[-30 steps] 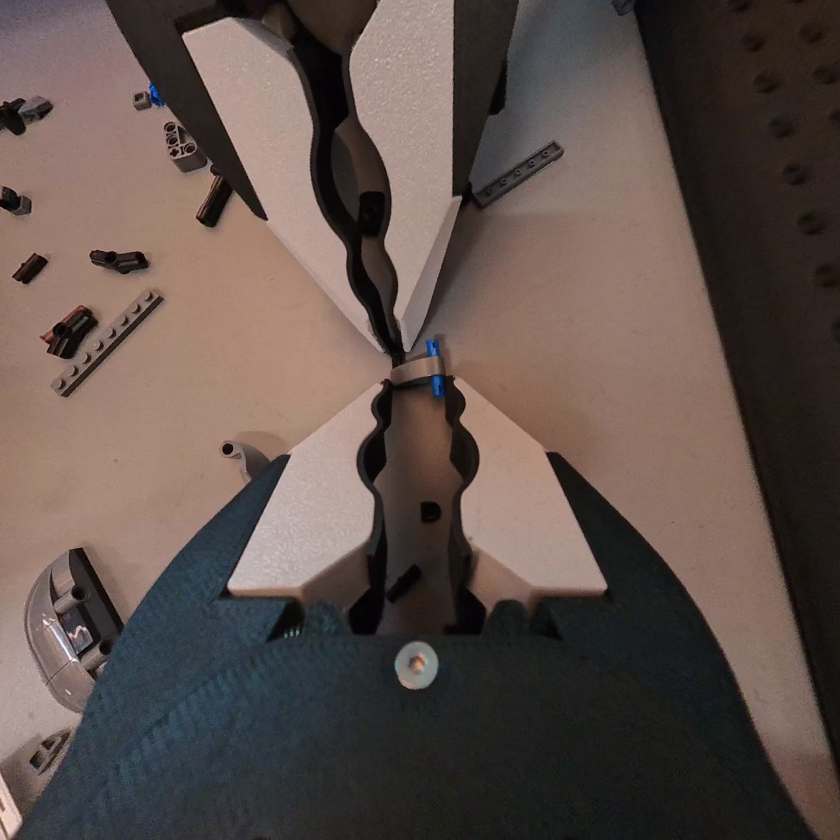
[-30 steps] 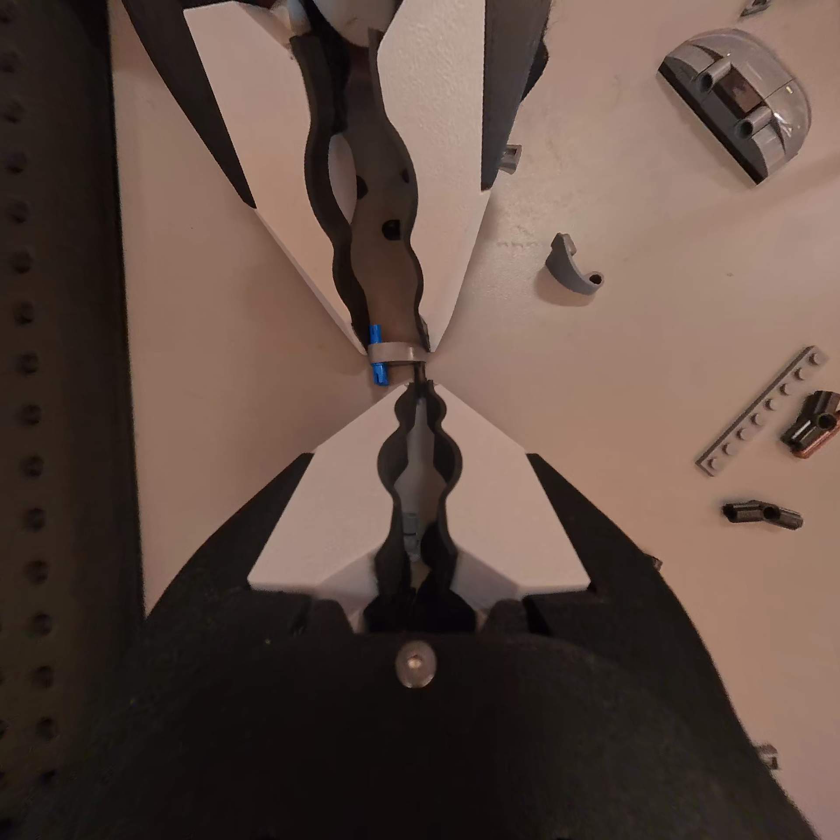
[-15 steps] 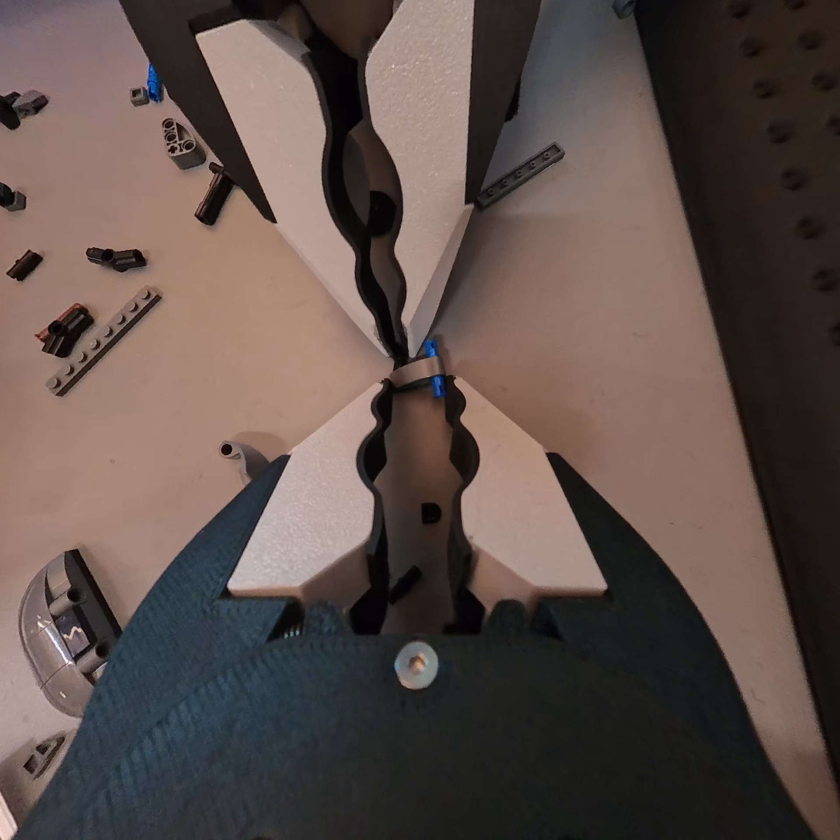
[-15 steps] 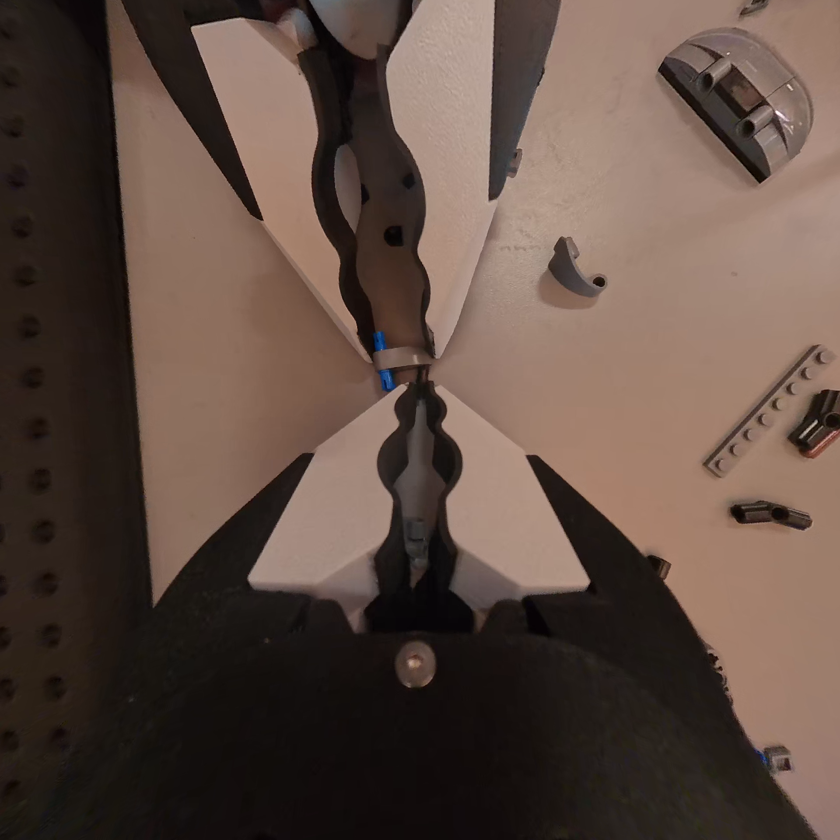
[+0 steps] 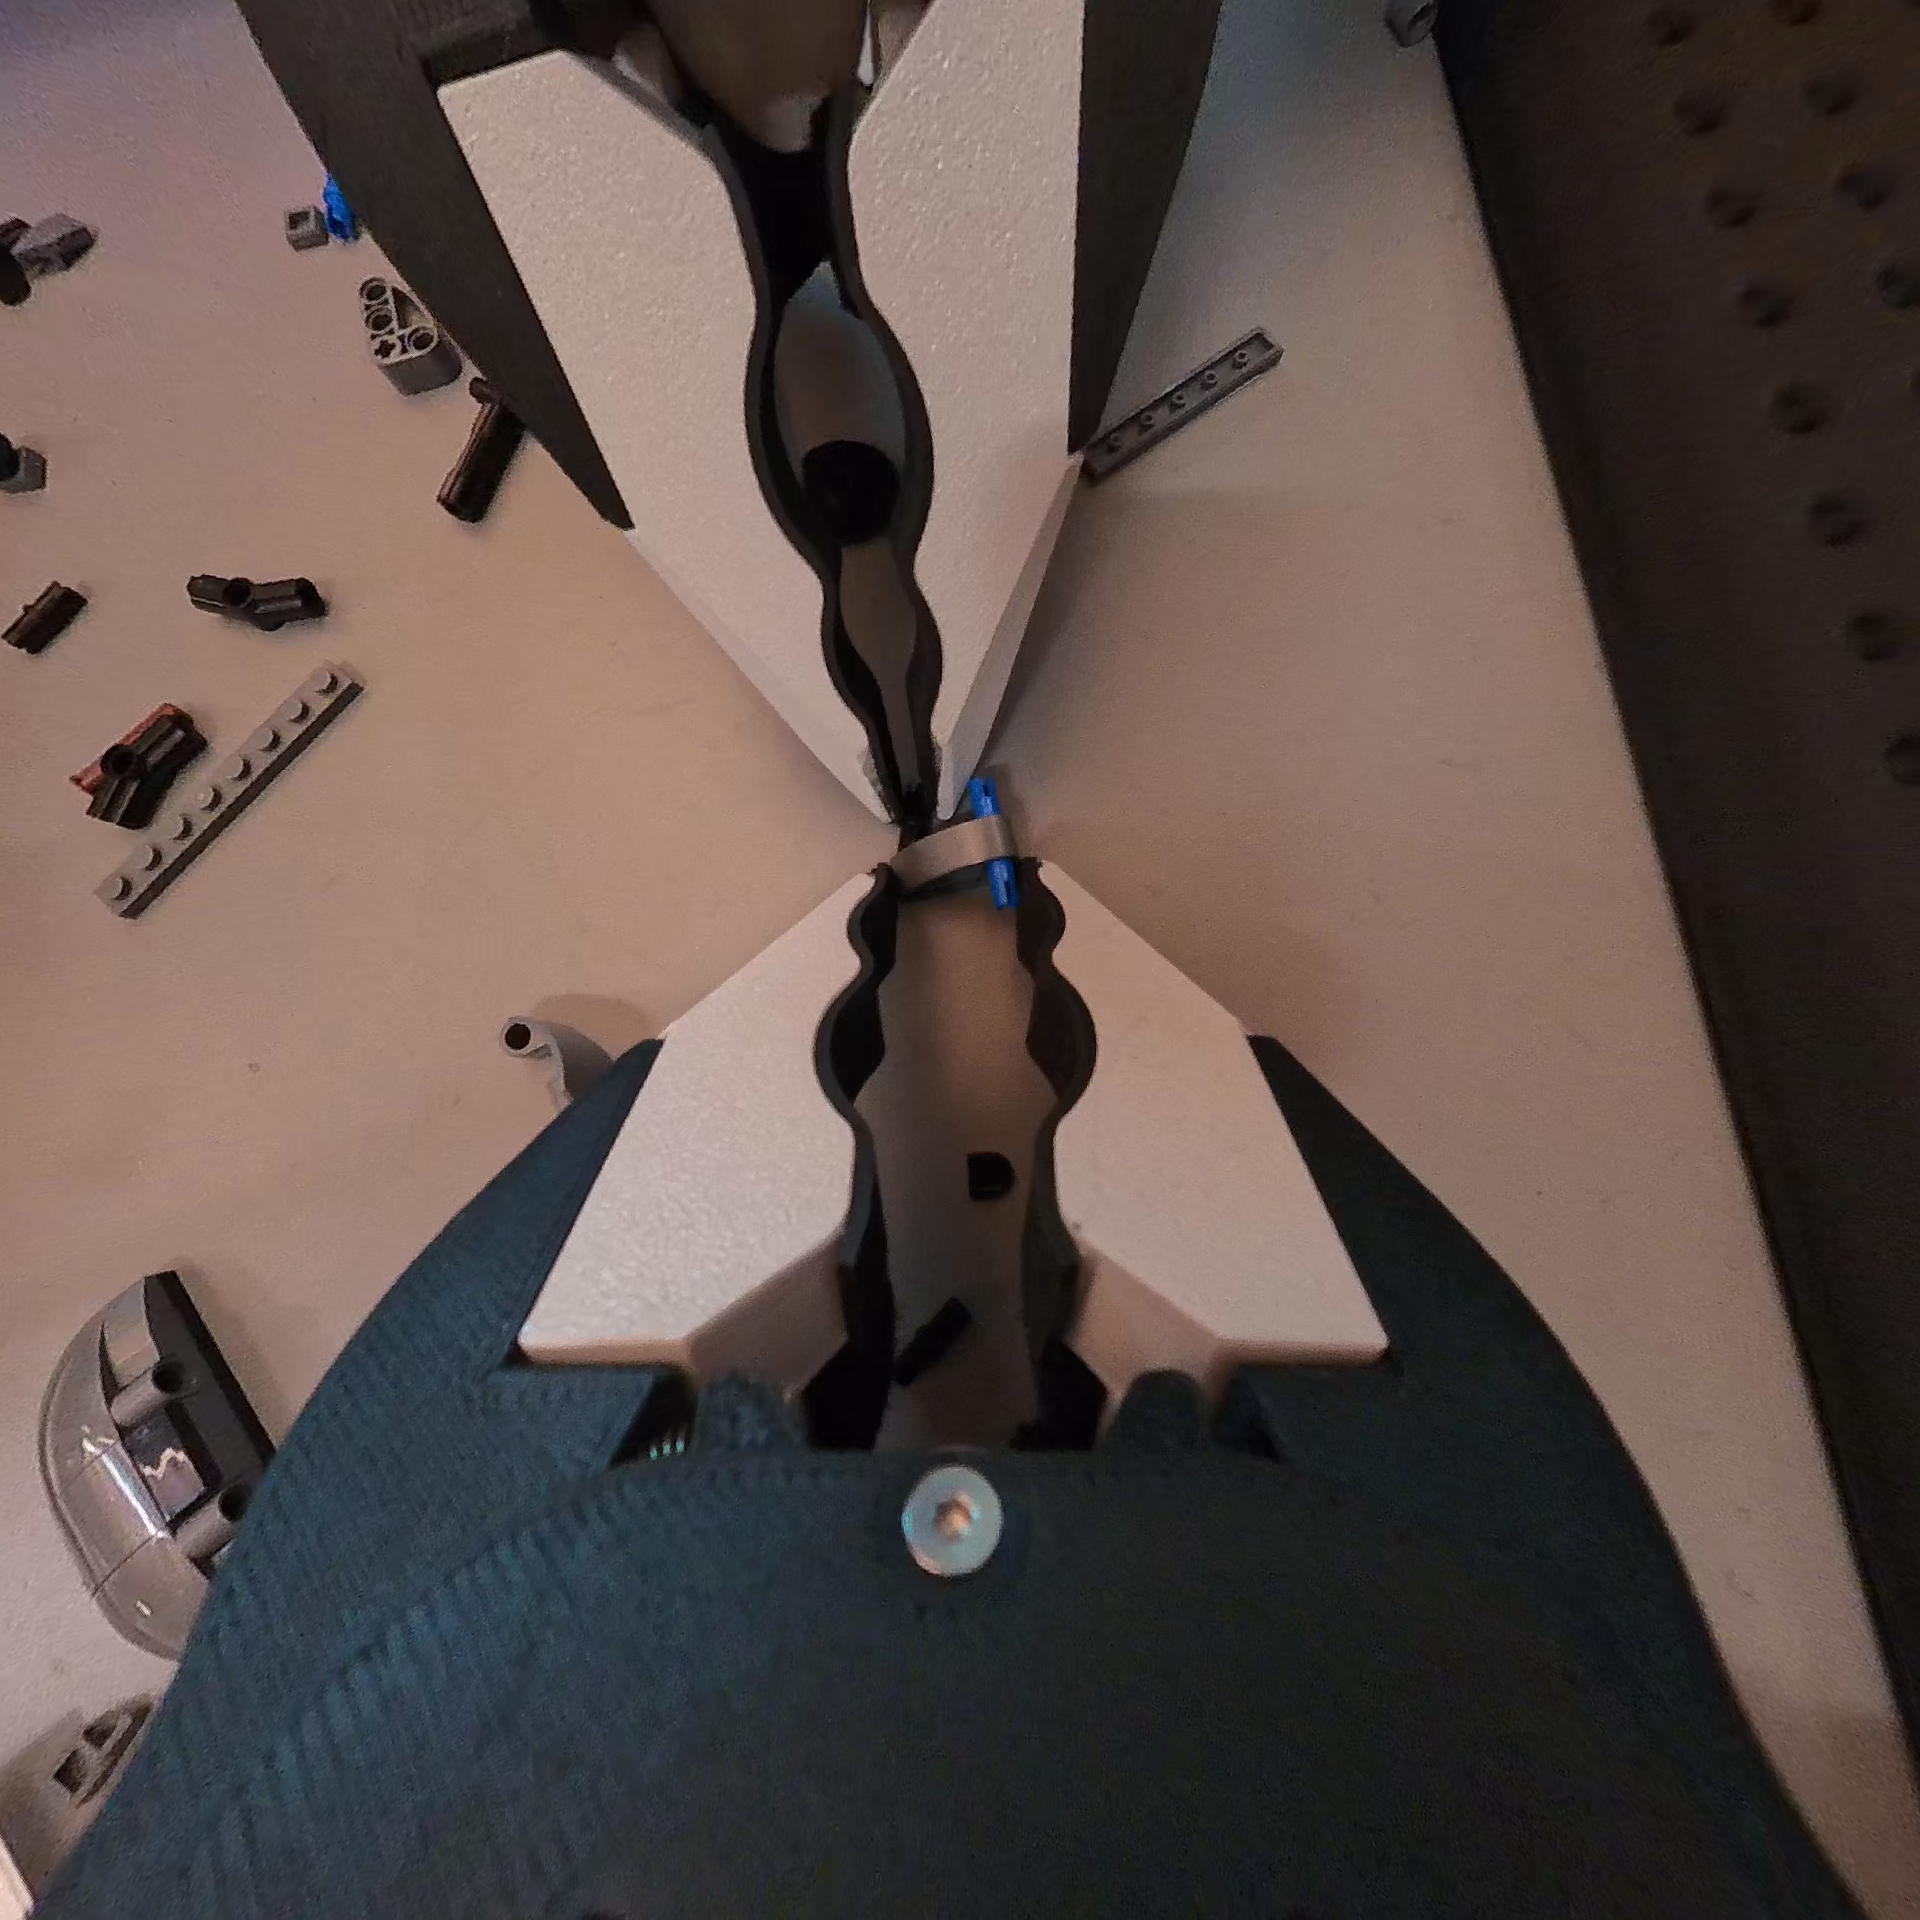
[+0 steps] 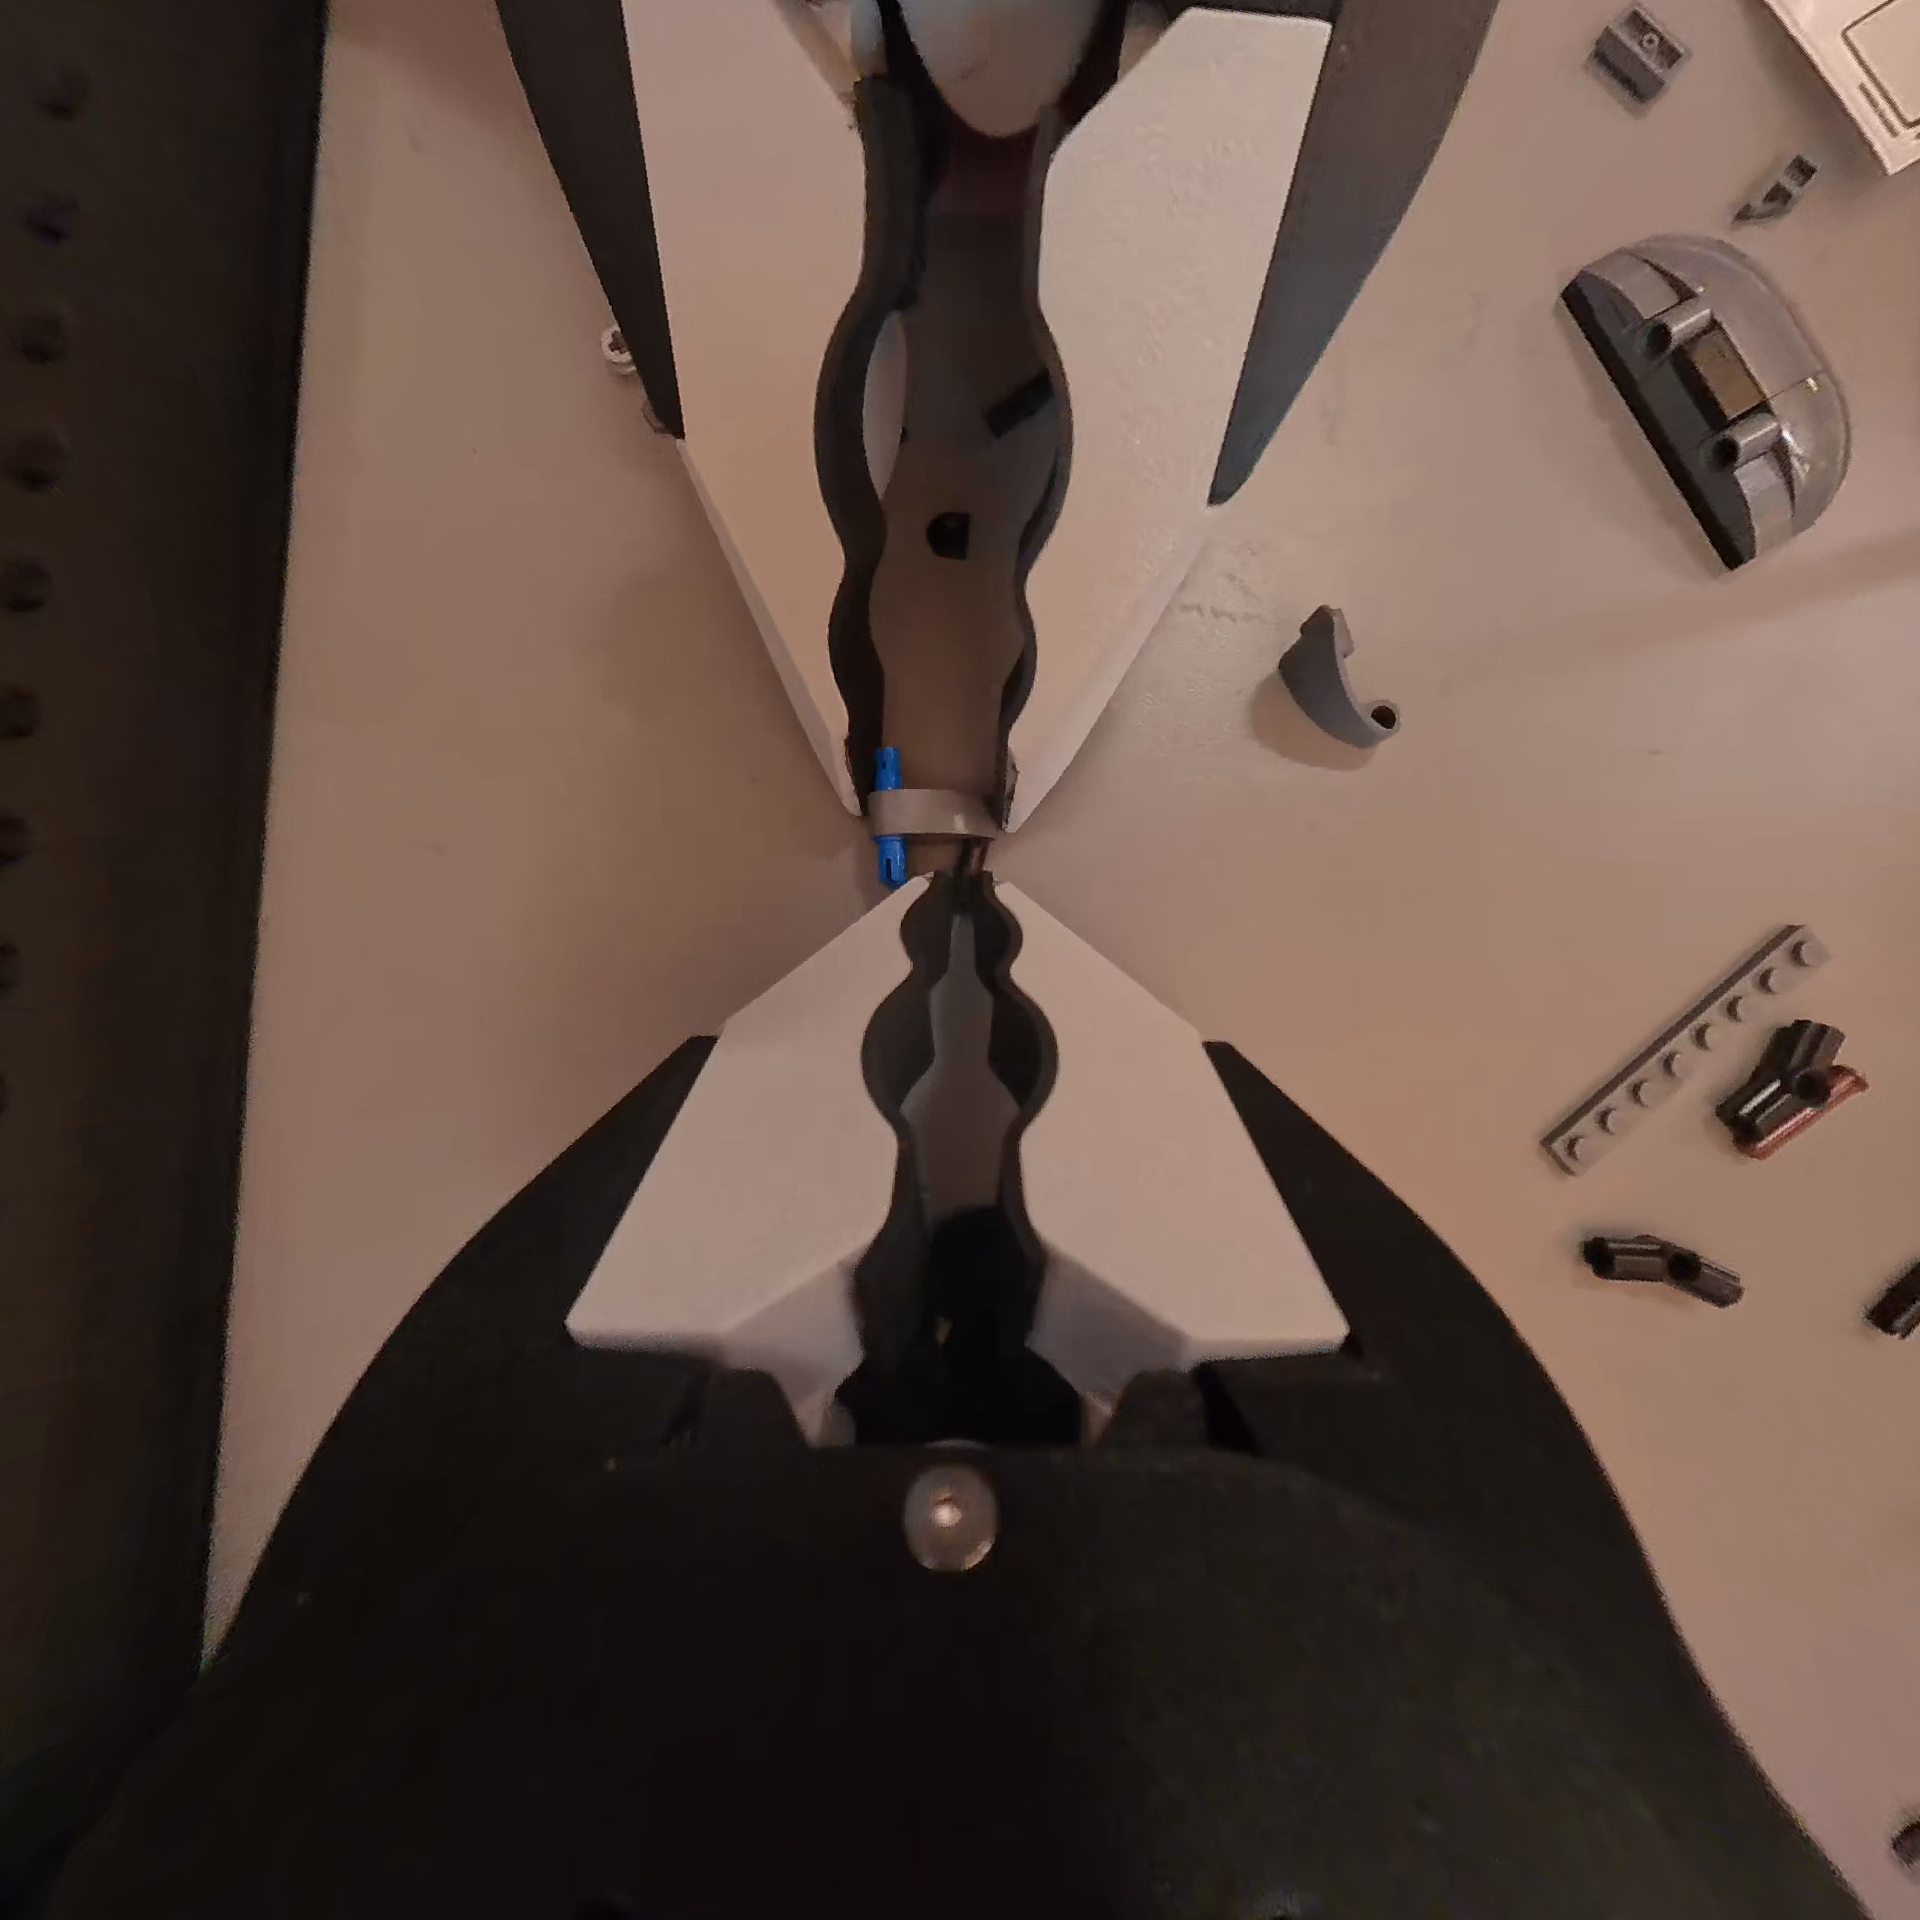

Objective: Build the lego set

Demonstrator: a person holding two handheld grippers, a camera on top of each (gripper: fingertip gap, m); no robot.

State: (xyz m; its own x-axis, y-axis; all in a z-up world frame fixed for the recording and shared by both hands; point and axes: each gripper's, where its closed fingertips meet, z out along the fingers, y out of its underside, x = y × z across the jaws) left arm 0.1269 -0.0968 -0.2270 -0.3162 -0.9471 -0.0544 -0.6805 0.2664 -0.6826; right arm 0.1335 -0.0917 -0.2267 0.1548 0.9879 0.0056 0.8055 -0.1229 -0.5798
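Note:
My left gripper (image 5: pixel 961 883) is shut on a small grey curved piece (image 5: pixel 956 844) with a blue pin (image 5: pixel 983 798) through its right end. My right gripper (image 5: pixel 914 800) comes in from the top, tip to tip with it, above the table. In the right wrist view my right gripper (image 6: pixel 961 883) is shut on a thin black piece (image 6: pixel 966 862) that touches the grey piece (image 6: pixel 925 814). The blue pin (image 6: pixel 886 774) sticks out at that piece's left end. How the black piece joins the grey one is hidden by the fingertips.
Loose parts lie on the pale table: a long grey plate (image 5: pixel 234 795), black connectors (image 5: pixel 255 601), a grey arch (image 6: pixel 1335 696) and a curved grey-and-black assembly (image 6: pixel 1714 384). A dark perforated board (image 5: pixel 1766 623) runs along one side. A paper sheet (image 6: pixel 1849 83) lies at the far corner. Both grippers' tips are close together, under 4 cm apart.
Both grippers stay tip to tip with the same pieces. The pair has turned and shifted slightly, so the table parts have slid in both views.

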